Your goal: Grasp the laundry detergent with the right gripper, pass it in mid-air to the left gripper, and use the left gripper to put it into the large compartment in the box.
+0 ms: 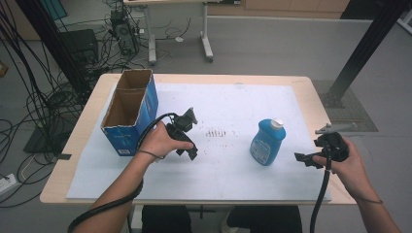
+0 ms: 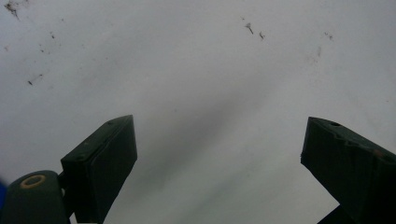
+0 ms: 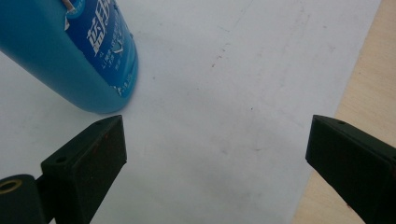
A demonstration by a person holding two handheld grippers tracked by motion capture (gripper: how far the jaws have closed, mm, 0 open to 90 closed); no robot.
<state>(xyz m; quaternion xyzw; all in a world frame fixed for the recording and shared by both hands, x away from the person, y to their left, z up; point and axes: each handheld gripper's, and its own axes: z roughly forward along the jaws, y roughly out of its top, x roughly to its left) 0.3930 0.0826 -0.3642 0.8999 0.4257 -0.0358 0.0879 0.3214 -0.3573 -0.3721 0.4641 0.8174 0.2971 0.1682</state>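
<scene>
From the high view, the left hand-held gripper [image 1: 189, 151] sits low over the white sheet [image 1: 218, 170], tips pointing toward the near edge of the surface [image 1: 87, 121], and nothing sits between its jaws. Just behind and outboard of it stands the open cardboard box [image 1: 130, 110], blue-sided, two compartments showing. Over on the other side, the right hand-held gripper [image 1: 303, 158] hangs near the sheet's right margin, its jaws pointing inward at the blue bottle [image 1: 266, 141]. That bottle stands a touch tilted with its white cap [image 1: 277, 123] on top, near the right gripper's tips but apart from them (a clear strip of sheet shows between the two), and well apart from the left one.

Now the left gripper view: the left hand-held gripper [image 2: 219, 140] is released, jaws spread wide, and past them lies bare white sheet [image 2: 201, 70] with a few dark specks.

On to the right gripper view: the right hand-held gripper [image 3: 217, 140] is released too, jaws wide apart and empty. The blue bottle [image 3: 70, 51] leans in beyond the left jaw, its base just ahead of that jaw's tip, not touching. The white sheet [image 3: 224, 84] runs ahead between the jaws, and the tan surface [image 3: 369, 79] shows past the right jaw.
</scene>
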